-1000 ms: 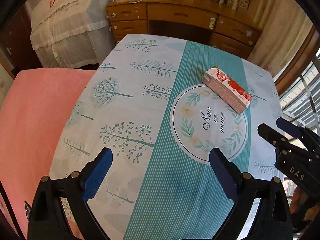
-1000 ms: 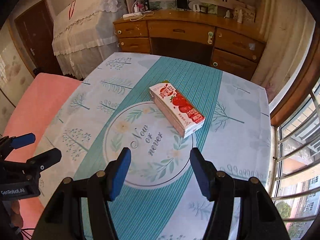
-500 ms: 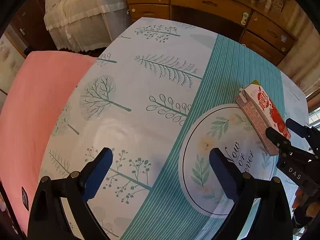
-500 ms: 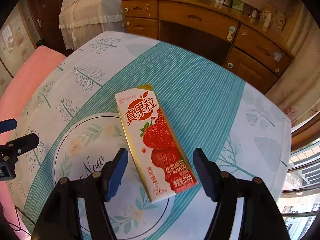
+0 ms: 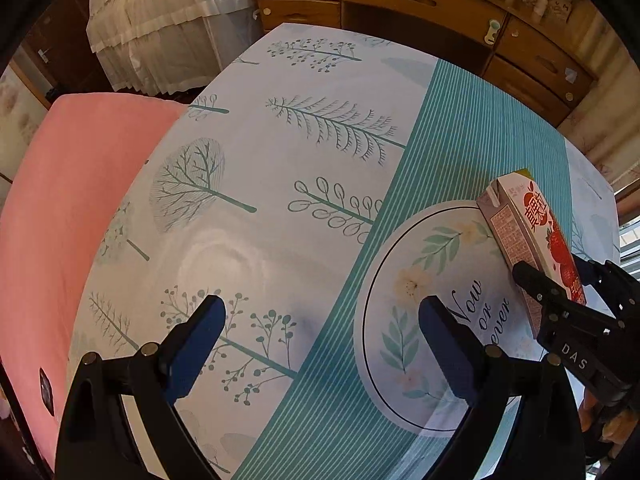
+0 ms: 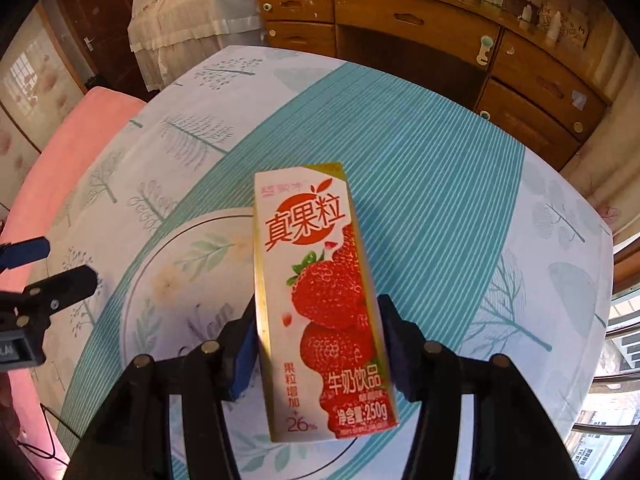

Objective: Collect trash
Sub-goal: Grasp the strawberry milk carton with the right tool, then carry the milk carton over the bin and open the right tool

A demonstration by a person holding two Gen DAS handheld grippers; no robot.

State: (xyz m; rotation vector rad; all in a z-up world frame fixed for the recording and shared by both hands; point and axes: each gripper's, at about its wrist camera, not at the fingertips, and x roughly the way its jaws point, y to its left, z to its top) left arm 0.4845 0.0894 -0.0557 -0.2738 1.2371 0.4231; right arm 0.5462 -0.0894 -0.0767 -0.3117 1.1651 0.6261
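A strawberry milk carton [image 6: 320,300], white and red with Chinese print, lies flat on the tablecloth's round "Now or never" emblem. My right gripper [image 6: 316,312] straddles its lower half, jaws closing, and both blue pads touch the carton's long sides. In the left wrist view the carton [image 5: 528,240] sits at the right edge with the right gripper [image 5: 560,276] clamped around it. My left gripper [image 5: 322,308] hangs open over bare tablecloth to the carton's left, nothing between its fingers. It also shows at the left edge of the right wrist view as the left gripper [image 6: 52,264].
The table [image 5: 280,200] wears a white and teal tree-print cloth. A pink bed or sofa [image 5: 60,200] borders its left side. A wooden dresser [image 6: 400,20] stands behind, a lace-covered piece of furniture [image 5: 160,40] at back left, and window bars [image 6: 624,340] to the right.
Both grippers dropped lower and moved forward over the table. The right gripper came down around the carton and its jaws narrowed from wide apart onto the carton's sides.
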